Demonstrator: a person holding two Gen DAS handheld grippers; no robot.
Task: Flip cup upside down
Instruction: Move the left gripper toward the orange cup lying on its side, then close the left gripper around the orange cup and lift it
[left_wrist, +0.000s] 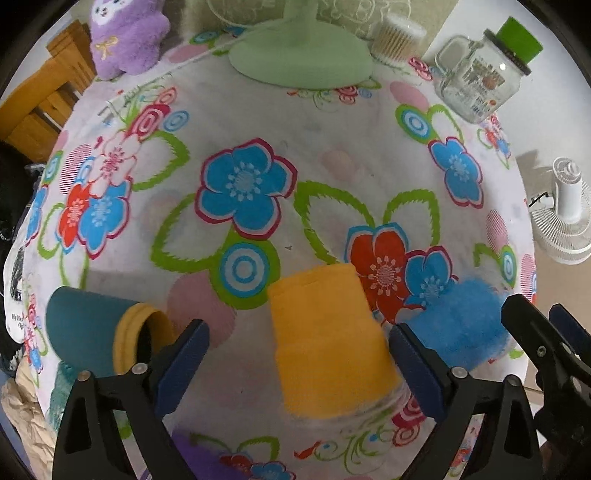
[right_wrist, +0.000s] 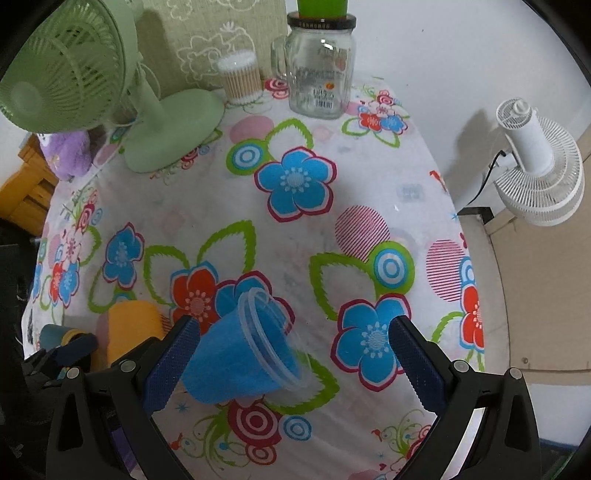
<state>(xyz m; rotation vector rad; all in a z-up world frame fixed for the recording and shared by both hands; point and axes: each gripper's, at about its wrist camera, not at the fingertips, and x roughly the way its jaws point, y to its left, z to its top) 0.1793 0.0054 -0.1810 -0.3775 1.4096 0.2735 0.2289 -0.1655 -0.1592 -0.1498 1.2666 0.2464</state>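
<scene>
Spreading wide, the left tool frames a yellow cup that stands mouth down on the floral desk; the cup sits nearer the right finger, and neither pad is seen touching it. To the left of this tool a teal cup lies on its side, its yellow-lined mouth facing the camera.

The right tool is also spread wide. Between its fingers a blue cup lies tilted on its side, clear rim pointing up and to the right, base close to the left finger; whether they touch is unclear. The right finger stands well apart from the cup.

At the far edge of the desk stand a green fan, a tub of cotton swabs and a glass jar with a green lid. A purple plush sits at the far left corner. A white fan stands beyond the desk on the right.
</scene>
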